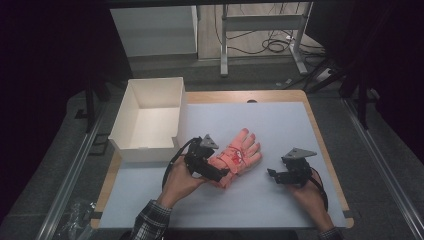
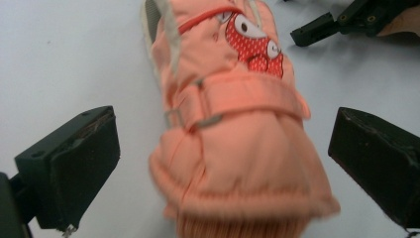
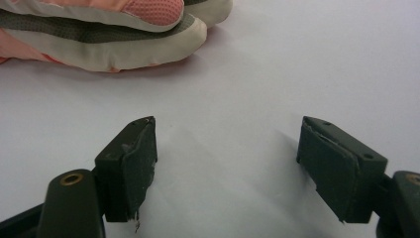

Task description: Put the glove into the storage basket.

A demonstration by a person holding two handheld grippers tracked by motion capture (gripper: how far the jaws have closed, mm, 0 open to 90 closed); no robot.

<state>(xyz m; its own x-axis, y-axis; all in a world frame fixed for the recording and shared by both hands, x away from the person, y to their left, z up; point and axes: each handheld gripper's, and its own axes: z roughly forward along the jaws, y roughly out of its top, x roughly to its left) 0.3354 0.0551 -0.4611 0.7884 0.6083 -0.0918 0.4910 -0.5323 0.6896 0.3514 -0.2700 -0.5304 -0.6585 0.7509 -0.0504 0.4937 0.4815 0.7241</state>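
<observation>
Peach padded ski glove with a red cartoon patch point(image 1: 236, 153) lies mid-surface, cuff between the wide-open left tongs point(image 2: 223, 163); closing could snag only the slippery cuff. Right tongs point(image 3: 225, 168) gape empty

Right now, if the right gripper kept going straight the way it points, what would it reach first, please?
Probably the pink glove. The right gripper stands open over bare white table cover, and the glove's fingertips lie ahead, slightly left of its centre line, so it might just graze them.
</observation>
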